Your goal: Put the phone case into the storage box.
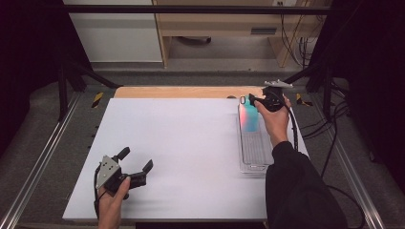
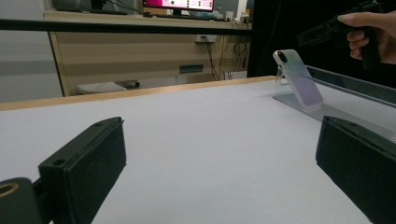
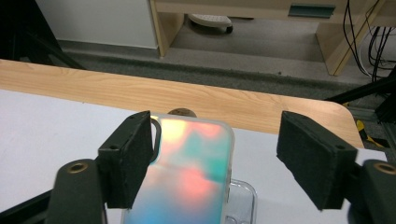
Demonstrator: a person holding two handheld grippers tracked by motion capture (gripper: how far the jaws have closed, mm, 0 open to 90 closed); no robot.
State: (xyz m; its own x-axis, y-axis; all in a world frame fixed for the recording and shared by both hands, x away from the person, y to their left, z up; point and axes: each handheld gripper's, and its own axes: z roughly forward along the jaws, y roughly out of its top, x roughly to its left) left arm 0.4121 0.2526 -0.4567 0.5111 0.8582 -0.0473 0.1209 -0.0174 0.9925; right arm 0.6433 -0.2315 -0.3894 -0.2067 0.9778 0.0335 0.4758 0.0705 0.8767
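Note:
An iridescent phone case [image 1: 249, 118] leans tilted at the far end of a clear plastic tray [image 1: 253, 155] on the right side of the white table [image 1: 181, 143]. My right gripper [image 1: 250, 100] hovers at the case's top end. In the right gripper view the case [image 3: 187, 177] lies between the jaws of the right gripper [image 3: 222, 144]; the left jaw overlaps its camera corner and the right jaw stands clear of it, so the gripper is open. My left gripper [image 1: 137, 158] rests open near the table's front left with nothing between its jaws. The left gripper view shows the case [image 2: 299, 79] far off, beyond the left gripper [image 2: 219, 163].
A wooden strip [image 1: 186, 92] borders the table's far edge. Black frame rails [image 1: 191, 9] run overhead and down both sides. Cables [image 1: 334, 138] trail on the floor to the right. A wooden cabinet [image 1: 224, 28] stands beyond the table.

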